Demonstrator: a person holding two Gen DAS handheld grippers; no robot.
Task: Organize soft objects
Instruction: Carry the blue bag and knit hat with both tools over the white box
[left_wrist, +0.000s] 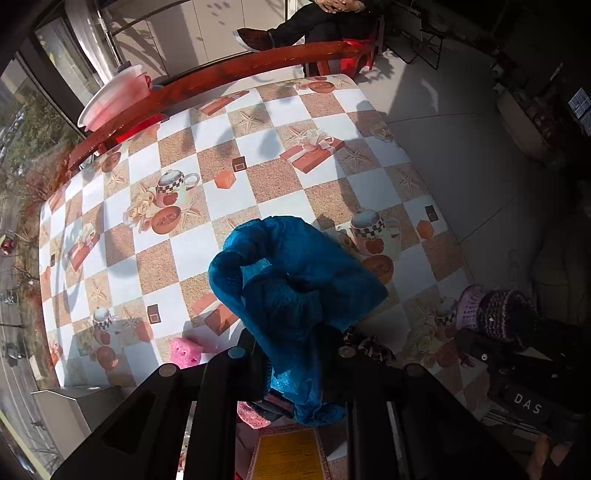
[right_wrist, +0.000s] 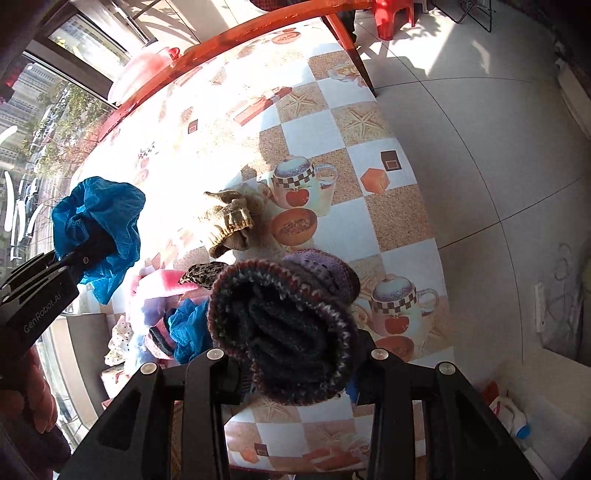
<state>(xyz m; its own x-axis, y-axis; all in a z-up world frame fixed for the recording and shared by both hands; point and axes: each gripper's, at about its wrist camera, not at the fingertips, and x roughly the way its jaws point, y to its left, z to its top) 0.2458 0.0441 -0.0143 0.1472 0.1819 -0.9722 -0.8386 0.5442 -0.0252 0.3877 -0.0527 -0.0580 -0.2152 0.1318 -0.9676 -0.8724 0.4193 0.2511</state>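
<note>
— Where does everything sit?
— A scarf (left_wrist: 295, 280) hangs in the left tool (left_wrist: 295, 354), above the surface (left_wrist: 229, 155). The knitted hat (right_wrist: 295, 332) sits in the right tool (right_wrist: 295, 369), to the scarf's right.
— And between them?
— A heap of soft things (right_wrist: 162, 310) at the near edge; a glove (right_wrist: 229, 221) lies farther in.

Checkered tablecloth table (right_wrist: 369, 229), beige sock (right_wrist: 229, 219), pink sponge (left_wrist: 184, 350)

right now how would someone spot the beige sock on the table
Start at the checkered tablecloth and find the printed apple teapot. The beige sock lies crumpled just left of it, lying loose rather than gripped like the blue cloth or knit hat.
</note>
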